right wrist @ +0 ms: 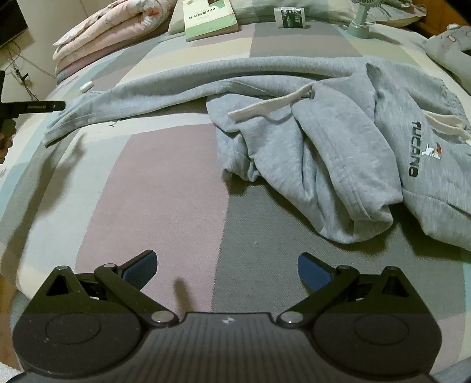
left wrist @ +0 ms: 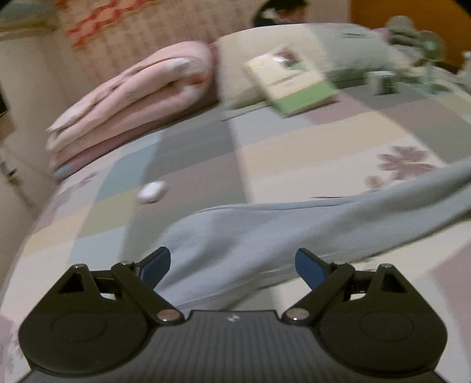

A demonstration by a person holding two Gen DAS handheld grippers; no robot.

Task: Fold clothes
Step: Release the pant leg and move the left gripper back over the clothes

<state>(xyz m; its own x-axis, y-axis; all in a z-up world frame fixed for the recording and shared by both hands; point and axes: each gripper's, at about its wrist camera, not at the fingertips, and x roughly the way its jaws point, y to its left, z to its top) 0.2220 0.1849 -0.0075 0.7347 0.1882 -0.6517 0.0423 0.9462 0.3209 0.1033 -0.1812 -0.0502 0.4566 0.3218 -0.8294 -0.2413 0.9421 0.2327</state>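
A grey hooded sweatshirt point(right wrist: 338, 141) with dark lettering lies crumpled on the patchwork bedspread point(right wrist: 164, 182), its one sleeve point(right wrist: 164, 88) stretched out to the left. In the left wrist view that sleeve point(left wrist: 265, 232) runs across just beyond my left gripper point(left wrist: 232, 265), which is open with nothing between its blue pads; the cuff end lies under the gap. My right gripper point(right wrist: 228, 265) hangs open over bare bedspread, short of the sweatshirt's bunched body. The left gripper's body point(right wrist: 32, 107) shows at the left edge of the right wrist view, near the cuff.
A folded pink quilt point(left wrist: 141, 97) lies at the head of the bed beside a pillow with a book point(left wrist: 291, 82) on it. A small white case point(left wrist: 151, 191) rests near the sleeve. A desk fan point(right wrist: 362, 17), a small box point(right wrist: 291, 17) and another garment point(right wrist: 450, 50) sit far right.
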